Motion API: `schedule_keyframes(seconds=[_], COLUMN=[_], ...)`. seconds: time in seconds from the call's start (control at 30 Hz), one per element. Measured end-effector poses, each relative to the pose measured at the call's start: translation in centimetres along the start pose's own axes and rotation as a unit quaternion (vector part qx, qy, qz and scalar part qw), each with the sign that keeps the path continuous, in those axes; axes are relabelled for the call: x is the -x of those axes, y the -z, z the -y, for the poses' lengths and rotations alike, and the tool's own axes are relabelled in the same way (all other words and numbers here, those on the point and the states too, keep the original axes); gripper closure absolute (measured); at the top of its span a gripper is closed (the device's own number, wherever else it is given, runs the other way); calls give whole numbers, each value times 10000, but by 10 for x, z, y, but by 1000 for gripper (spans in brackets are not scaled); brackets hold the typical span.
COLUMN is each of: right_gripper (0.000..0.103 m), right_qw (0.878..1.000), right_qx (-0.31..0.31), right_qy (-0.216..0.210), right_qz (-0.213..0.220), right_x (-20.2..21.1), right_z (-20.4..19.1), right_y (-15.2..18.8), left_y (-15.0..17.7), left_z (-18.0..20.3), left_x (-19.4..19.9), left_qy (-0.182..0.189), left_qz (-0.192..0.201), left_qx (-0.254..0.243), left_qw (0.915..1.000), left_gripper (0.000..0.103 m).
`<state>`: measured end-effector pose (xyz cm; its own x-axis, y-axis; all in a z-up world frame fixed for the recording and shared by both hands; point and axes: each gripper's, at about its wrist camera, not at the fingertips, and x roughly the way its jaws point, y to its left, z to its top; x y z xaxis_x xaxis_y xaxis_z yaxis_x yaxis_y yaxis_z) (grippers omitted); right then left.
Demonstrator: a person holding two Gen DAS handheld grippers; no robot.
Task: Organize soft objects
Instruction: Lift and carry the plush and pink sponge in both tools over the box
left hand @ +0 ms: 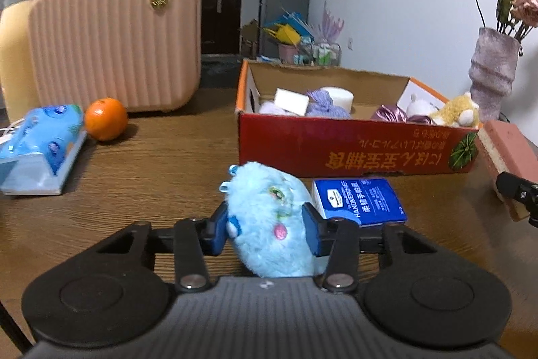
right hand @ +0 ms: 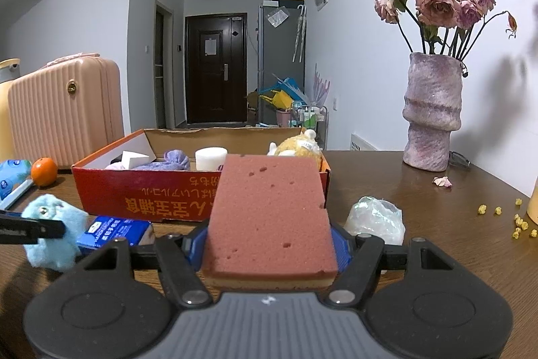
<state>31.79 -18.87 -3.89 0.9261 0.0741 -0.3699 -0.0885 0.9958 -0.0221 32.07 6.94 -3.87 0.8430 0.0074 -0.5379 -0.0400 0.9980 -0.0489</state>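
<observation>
Tabletop (left hand: 161, 164), both grippers tilted downward

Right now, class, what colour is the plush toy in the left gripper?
Light blue, with a pink cheek spot: the plush toy shows best in the left wrist view.

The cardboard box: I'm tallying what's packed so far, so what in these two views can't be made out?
- Cardboard box floor: hidden by its front wall, both views.
- Yellow plush: right wrist view, lower part behind the pink sponge.
- Purple shiny item: left wrist view, mostly below the box's front wall.
- Blue plush underside: left hand-held gripper covers it.
</observation>
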Motion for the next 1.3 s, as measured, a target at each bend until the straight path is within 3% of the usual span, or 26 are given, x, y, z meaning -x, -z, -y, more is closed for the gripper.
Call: schedule_keyframes(seconds=[0.6, 1.3], right_gripper=[35, 35], right_qw=[9991, 9924], right_qx=[-35, 1], right_qy=[-41, -230], right_qz=[429, 1205], right_x=[24, 28], right_z=[-7, -49], right_y=[0, -17], left_y=[-4, -43], left_z=[0, 23], left_x=[60, 68], left_qy=[-268, 37], left_qz=[869, 1437], left_qx=[280, 588], left_qw=[9955, 9879], left_gripper=[61, 61])
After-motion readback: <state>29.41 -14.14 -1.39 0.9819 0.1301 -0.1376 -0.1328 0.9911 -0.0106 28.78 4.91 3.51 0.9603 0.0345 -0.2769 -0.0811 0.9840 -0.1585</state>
